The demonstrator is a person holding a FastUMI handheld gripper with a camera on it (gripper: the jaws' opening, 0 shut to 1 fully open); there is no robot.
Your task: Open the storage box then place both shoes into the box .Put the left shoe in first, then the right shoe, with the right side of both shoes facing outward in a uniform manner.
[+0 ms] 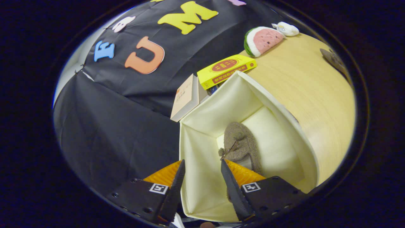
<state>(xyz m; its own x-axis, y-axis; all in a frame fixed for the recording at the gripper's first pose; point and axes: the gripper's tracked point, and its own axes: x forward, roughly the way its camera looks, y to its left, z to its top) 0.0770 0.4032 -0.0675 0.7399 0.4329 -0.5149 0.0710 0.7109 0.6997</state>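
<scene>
While the gripper point(201, 164) hangs over the open storage box point(202, 126), its fingers stand apart with nothing pressed between them; one finger lies over the box's near wall, the other just above the heel end of the shoe point(241, 146); that brown, fuzzy shoe lies inside the box on its pale floor, toe pointing toward the far wall; the box stands on a light wooden table point(310, 95); just beyond the box's far wall lie a yellow book point(226, 70) and a tan book point(185, 96); farther beyond the box, a watermelon-slice plush point(262, 40) touches a small white plush point(286, 29).
</scene>
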